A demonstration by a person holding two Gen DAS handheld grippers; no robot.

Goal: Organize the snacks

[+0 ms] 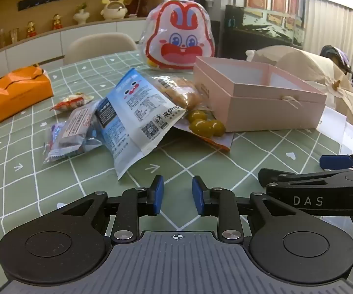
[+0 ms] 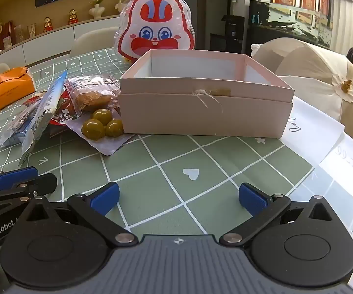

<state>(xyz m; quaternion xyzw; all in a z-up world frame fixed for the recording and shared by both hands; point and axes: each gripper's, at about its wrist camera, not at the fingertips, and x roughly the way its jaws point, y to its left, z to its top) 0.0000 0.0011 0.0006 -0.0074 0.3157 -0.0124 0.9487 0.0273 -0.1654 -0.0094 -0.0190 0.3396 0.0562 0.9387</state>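
Note:
A heap of snack packets lies on the green checked tablecloth [image 1: 166, 161]: a blue-and-white bag [image 1: 137, 115] [image 2: 41, 112], a clear pack of green olives [image 1: 206, 125] [image 2: 103, 125], a wrapped pastry [image 1: 179, 93] [image 2: 93, 95] and small dark packs [image 1: 73, 129]. To their right stands an open pink box [image 1: 262, 107] [image 2: 201, 117]; its floor is hidden. My left gripper [image 1: 177, 191] hovers in front of the blue bag, jaws narrowly open and holding nothing. In front of the box, my right gripper [image 2: 179, 193] stands wide open and holds nothing.
A rabbit-faced bag [image 1: 179, 36] [image 2: 155, 29] stands behind the box. An orange box [image 1: 19, 93] sits far left, and a paper parasol [image 2: 318, 73] and white card [image 2: 311, 127] lie at right. Each gripper shows at the edge of the other's view.

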